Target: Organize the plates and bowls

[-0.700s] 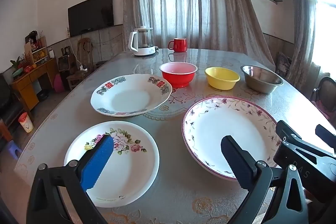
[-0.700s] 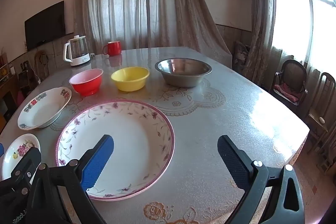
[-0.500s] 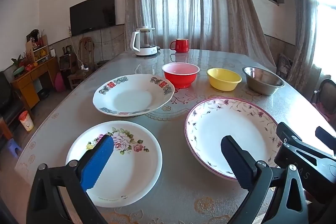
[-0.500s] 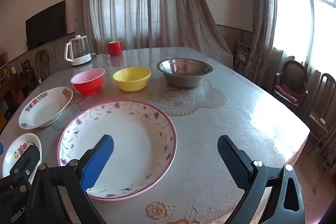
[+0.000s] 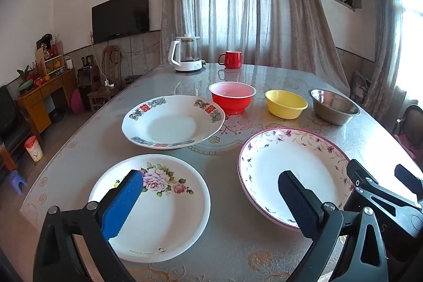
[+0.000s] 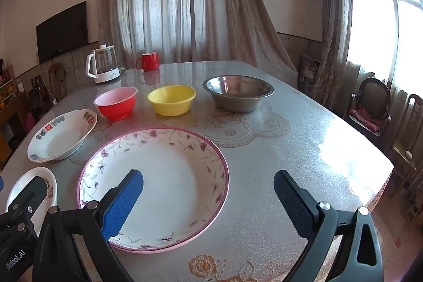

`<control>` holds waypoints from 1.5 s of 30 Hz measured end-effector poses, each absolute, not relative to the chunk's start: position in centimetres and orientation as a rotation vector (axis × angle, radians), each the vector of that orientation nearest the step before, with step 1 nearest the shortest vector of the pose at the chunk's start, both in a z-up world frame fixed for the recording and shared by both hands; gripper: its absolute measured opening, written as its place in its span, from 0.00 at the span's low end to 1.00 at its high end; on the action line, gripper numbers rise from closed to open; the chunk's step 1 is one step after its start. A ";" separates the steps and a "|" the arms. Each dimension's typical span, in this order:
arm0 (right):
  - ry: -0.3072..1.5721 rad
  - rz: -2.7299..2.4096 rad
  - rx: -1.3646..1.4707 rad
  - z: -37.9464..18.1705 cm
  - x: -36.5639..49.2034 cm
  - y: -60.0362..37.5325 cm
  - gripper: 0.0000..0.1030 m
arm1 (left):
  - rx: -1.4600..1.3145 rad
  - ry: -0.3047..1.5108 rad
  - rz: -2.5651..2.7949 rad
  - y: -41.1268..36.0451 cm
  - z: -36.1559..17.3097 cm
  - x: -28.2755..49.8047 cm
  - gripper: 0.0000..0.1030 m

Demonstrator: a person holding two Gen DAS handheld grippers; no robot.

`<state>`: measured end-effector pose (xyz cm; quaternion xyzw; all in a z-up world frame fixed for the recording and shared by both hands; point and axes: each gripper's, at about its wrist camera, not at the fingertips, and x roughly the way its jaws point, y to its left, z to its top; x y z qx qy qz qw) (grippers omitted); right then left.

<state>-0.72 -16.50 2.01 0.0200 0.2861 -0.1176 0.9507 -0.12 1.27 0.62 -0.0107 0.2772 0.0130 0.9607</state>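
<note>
Three plates lie on the table: a small rose plate (image 5: 169,205), a deep plate with red characters (image 5: 173,122), and a large pink-rimmed floral plate (image 5: 290,165), which also shows in the right wrist view (image 6: 171,176). Behind stand a red bowl (image 5: 232,99), a yellow bowl (image 5: 285,103) and a steel bowl (image 5: 333,106). My left gripper (image 5: 208,198) is open and empty above the near edge, between the rose plate and the large plate. My right gripper (image 6: 207,198) is open and empty over the large plate's right rim.
A white kettle (image 5: 186,54) and a red mug (image 5: 231,59) stand at the table's far end. The table's right edge (image 6: 380,176) drops toward dark chairs (image 6: 372,107). A TV (image 5: 120,15) and cabinet (image 5: 39,94) are at the left wall.
Both grippers have drifted slightly; the plates and bowls appear shifted a little to the right in both views. Nothing was grasped or released.
</note>
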 end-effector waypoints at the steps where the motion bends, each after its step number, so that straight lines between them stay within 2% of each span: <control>1: 0.582 -0.236 0.041 2.0 -0.7 -16.5 0.98 | -0.025 0.565 0.026 1.3 0.6 -0.1 1.00; 45: 0.593 -0.218 0.131 0.8 0.2 -19.4 0.98 | 0.033 0.642 0.020 -0.4 -0.6 1.4 1.00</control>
